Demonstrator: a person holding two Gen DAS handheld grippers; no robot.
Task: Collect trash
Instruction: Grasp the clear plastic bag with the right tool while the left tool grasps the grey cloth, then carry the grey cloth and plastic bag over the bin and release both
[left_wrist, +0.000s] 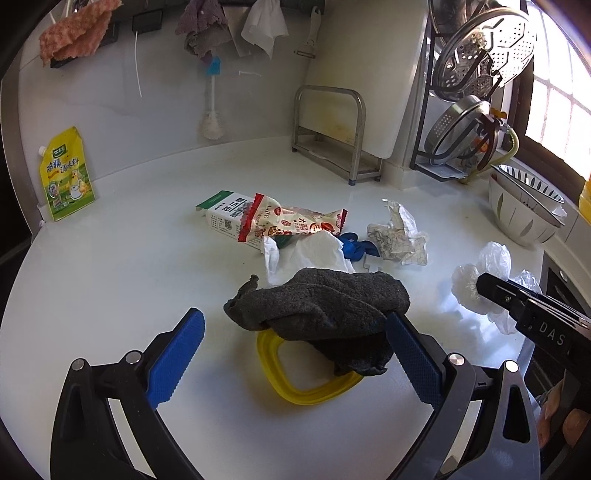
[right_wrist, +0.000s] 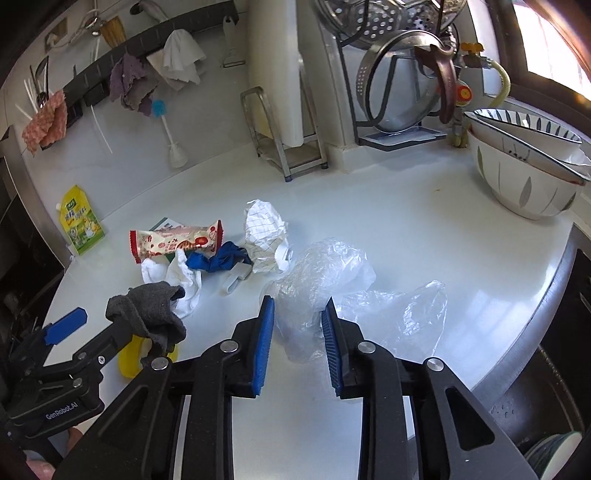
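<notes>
The left gripper was wide open, with a dark grey cloth draped over its right finger and not pinched between the two. The cloth hung there only because it had caught on that finger; below it a yellow ring-shaped lid lay on the white countertop, near the front edge. From the right wrist view the same cloth hung off the tip of the left tool, above the lid.

The right gripper was also open, its jaws apart on either side of a crumpled clear plastic bag but not pressing it. In my judgement the next step was to close on this bag.

The other trash lay in one loose heap near the middle of the countertop: a red and white snack wrapper resting on a small green and white carton, a white tissue in front of them, a blue rubber glove or rag just beside it, and a ball of checked paper to the right. All looked light, thin and crushed, so they would probably deform when gripped.

A yellow seasoning pouch stood at the left back edge, and stacked bowls at the right edge.
</notes>
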